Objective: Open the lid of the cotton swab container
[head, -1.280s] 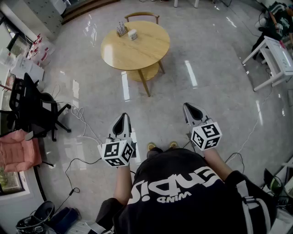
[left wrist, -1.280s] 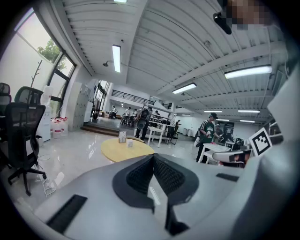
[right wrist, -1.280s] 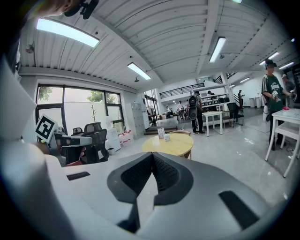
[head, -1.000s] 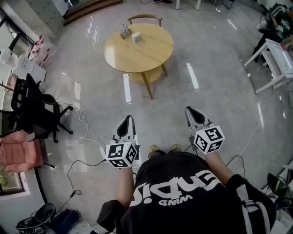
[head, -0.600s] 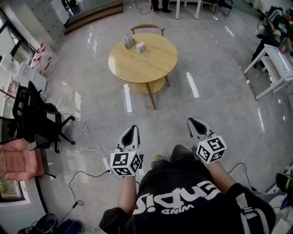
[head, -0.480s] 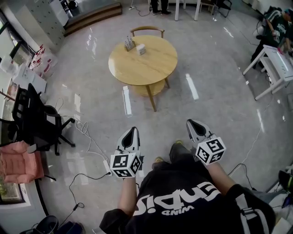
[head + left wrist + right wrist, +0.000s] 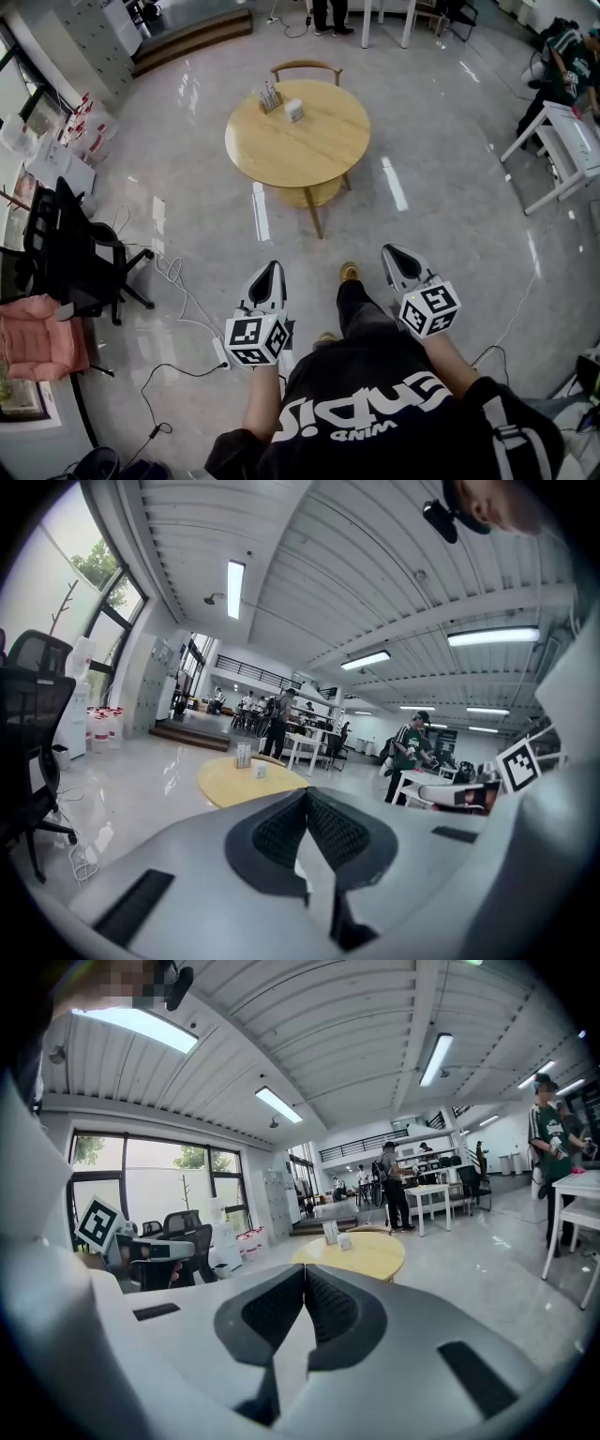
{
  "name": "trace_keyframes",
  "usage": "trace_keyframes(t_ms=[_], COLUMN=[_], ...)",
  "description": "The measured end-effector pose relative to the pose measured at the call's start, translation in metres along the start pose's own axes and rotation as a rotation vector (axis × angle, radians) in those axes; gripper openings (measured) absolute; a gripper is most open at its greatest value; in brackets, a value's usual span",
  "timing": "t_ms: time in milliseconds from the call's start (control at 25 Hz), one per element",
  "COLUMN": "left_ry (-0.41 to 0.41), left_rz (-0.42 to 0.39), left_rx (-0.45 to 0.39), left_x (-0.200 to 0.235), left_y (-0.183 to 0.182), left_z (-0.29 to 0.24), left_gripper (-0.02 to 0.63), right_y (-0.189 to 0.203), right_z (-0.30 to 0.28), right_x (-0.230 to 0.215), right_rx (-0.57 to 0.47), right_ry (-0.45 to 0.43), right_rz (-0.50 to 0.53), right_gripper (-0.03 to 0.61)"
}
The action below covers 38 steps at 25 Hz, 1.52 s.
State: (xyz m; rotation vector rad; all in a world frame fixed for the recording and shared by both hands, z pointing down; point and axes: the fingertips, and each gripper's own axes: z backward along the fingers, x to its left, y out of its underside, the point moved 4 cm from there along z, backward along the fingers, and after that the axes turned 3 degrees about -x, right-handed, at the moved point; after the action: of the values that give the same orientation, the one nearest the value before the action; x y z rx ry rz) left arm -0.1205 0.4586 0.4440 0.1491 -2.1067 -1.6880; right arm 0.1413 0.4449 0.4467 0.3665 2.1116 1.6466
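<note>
- Shiny floor, round table well ahead, small box on it.
- Left gripper, right gripper: jaws together, empty.
- Approach step, I reckon; next, reach the table.

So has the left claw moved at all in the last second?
Yes. The left claw has come nearer the round wooden table; the strip of floor between them has shrunk.

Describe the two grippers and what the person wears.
Left gripper and right gripper: light grey, pointed, with black textured pads. Each carries a white cube with black square markers. Clothing: a black T-shirt with white lettering.
</note>
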Motion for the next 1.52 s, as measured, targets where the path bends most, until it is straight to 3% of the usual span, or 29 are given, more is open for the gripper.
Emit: trace_keyframes(t_ms=[840,1520], left_ry=[-0.008,-0.033], left_rz=[0.005,0.009], left_rx=[0.008,0.006], left_x=[0.041,0.061], left_y=[-0.028,-0.073], left_z=[-0.1,-0.223], left_gripper=[0.009,0.009], right_y=[-0.022,-0.077], right_z=[-0.103,-0.215], right_x=[-0.053,-0.131], right_rx=[-0.003,-0.004], right_ry=[-0.024,-0.08], right_rz=[-0.04,-0.058], right_gripper=[0.002,0.002])
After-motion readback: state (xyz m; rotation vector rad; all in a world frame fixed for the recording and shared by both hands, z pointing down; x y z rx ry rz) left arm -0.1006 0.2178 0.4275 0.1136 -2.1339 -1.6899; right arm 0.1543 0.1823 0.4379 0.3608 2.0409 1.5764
